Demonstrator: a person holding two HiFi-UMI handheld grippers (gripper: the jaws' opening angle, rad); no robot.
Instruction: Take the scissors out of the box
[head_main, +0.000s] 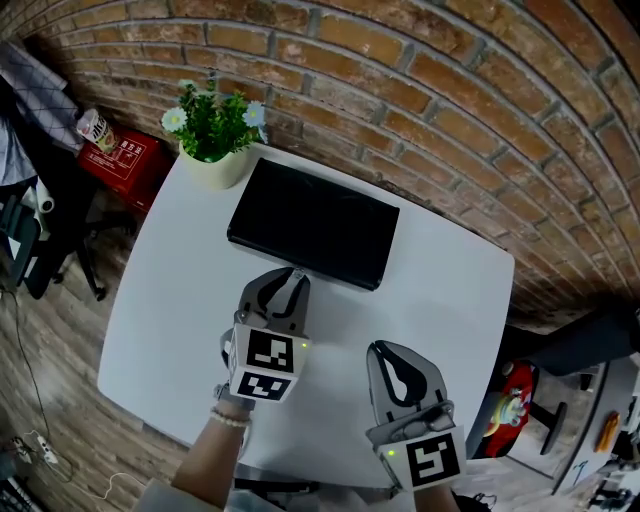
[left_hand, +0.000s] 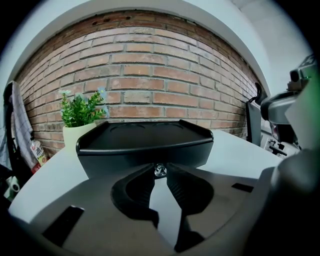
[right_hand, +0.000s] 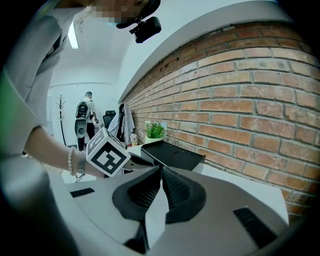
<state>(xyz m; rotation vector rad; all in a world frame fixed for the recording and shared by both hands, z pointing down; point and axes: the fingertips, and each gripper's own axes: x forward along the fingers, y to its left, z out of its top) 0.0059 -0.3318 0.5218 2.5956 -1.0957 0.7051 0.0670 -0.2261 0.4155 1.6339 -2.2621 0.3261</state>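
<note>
**Right gripper nearest and idle; box shut, scissors not in sight**

Scissors: not visible in any view. Going by the task, they're inside the black box, which sits lid down toward the far side of the surface. Extraction not begun.

Left gripper: fingers closed tip to tip, nothing clamped, tips right at the box's near wall, about centre. Small shiny round bit at the tips; can't tell if it belongs to the box front or the gripper.

Right gripper: fingers closed too, empty, over the white surface, near and right of the box, apart from it.

Outward: potted plant just beside the box's far-left corner, brick wall beyond.

Risks:
- The lid has to come up first. Closed tips pushing on the near wall would likely shove the box toward the plant instead of opening it.
- Nothing braces the box, so lifting the lid from one side could drag or tip it.
- Scissors orientation is unknown, so a blind grab may catch the blades or slip.
</note>
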